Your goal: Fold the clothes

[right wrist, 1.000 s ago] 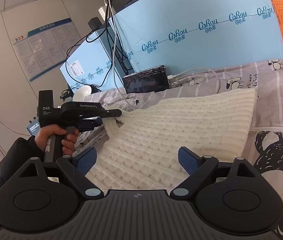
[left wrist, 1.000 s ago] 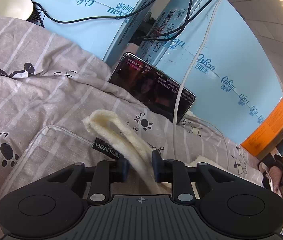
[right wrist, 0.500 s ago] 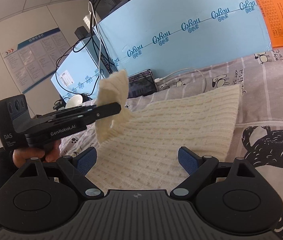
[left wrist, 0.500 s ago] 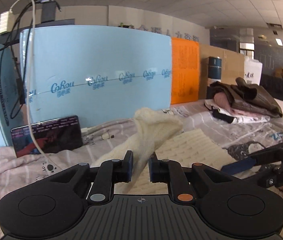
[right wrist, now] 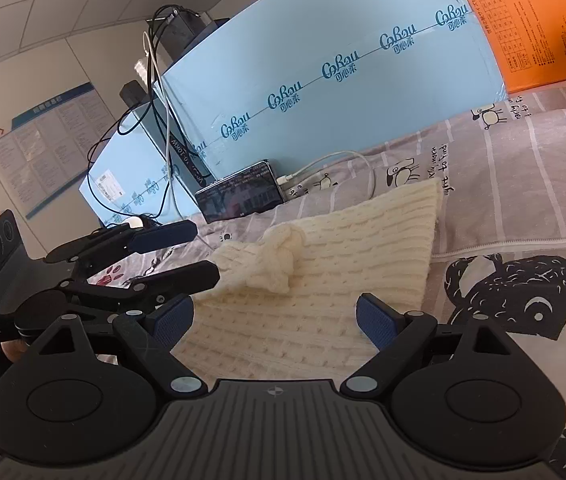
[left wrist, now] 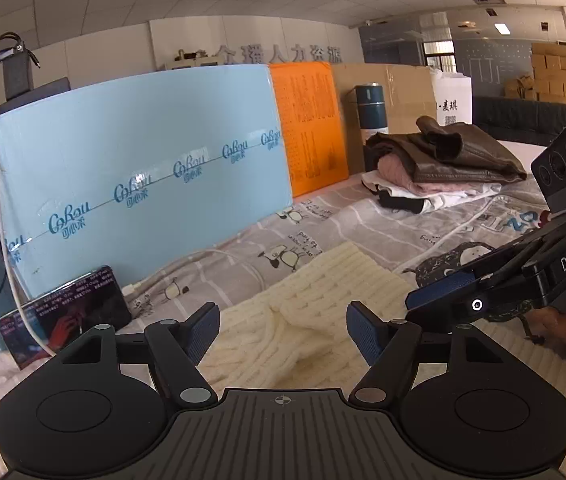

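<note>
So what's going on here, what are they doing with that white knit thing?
A person is folding a cream knit sweater on a patterned bedsheet, with a handheld gripper in each hand. Both the left gripper and the right gripper are open and hold nothing. A sleeve lies bunched across the sweater's body, so that fold looks laid down.

Both tools are matte black plastic with ribbed housings, round caps and silver screws. The left gripper [left wrist: 283,330] and right gripper [right wrist: 275,316] carry blue textured pads [left wrist: 363,334]. White "DAS" lettering marks each body; bare skin shows behind them.
</note>
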### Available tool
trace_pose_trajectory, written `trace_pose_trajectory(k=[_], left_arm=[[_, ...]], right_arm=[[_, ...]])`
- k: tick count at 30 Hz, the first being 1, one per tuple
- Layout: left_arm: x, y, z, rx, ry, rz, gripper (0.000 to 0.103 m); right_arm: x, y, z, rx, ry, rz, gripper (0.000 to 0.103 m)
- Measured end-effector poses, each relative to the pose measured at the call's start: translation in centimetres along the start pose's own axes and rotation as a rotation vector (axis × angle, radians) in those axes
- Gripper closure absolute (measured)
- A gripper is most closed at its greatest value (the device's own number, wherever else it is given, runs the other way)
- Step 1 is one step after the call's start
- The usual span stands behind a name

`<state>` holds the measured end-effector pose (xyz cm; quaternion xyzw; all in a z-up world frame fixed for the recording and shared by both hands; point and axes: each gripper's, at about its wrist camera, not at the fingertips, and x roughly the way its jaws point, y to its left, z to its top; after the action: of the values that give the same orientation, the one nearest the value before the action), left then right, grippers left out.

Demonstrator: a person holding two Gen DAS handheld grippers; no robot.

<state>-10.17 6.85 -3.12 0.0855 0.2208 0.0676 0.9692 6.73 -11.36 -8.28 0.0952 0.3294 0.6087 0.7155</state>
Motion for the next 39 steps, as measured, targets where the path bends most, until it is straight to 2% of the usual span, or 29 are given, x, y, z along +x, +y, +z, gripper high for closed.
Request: trace_pose_trajectory(k=[3,5,8,12,14,17,22,29,33,39], left_arm=[[1.2,1.3,-0.7,0.014,0.066,0.159,0.031],[2.2,1.9,-1.7,0.028,0.129,0.219,0.031],[3.3,2.4,-3.2,-0.003,0.182,0.186,0.031],[2.8,2.1,-3.2,0.016,0.153,0.199,0.03],[1.0,1.8,-2.7,0.014,0.105,0.205,0.027],[-2.3,1.2,-2.4,0.005,0.027,0.206,0.017],[-7.8,-1.1,-4.6,-0.003,-0.023,0.192,0.005],[-14.9,-4.2,-7.7,-0.011,-0.073,0.169,0.004],[-16.7,-5.7,-9.0,0.049,-0.038,0.111,0.004],[-17.6,-8.9,-10.1,0.215,-0.022,-0.024,0.004]], right_arm=[[0.0,-0.1,0.0,0.005,-0.002,-0.006,0.015],[0.0,-0.1,0.0,0.005,0.001,-0.01,0.015],[0.2,-0.2,0.0,0.005,0.008,-0.015,0.015],[0.4,-0.3,0.0,0.007,0.018,-0.02,0.015],[0.4,-0.3,-0.1,0.006,0.015,-0.017,0.015],[0.4,-0.3,-0.1,0.0,0.011,-0.014,0.014],[0.3,0.5,-0.4,-0.054,0.001,-0.008,0.012],[-2.5,3.9,-2.1,-0.261,-0.03,0.034,0.011],[-4.3,6.1,-3.2,-0.391,-0.05,0.06,0.007],[-7.0,6.9,-5.3,-0.456,0.007,0.062,0.005]])
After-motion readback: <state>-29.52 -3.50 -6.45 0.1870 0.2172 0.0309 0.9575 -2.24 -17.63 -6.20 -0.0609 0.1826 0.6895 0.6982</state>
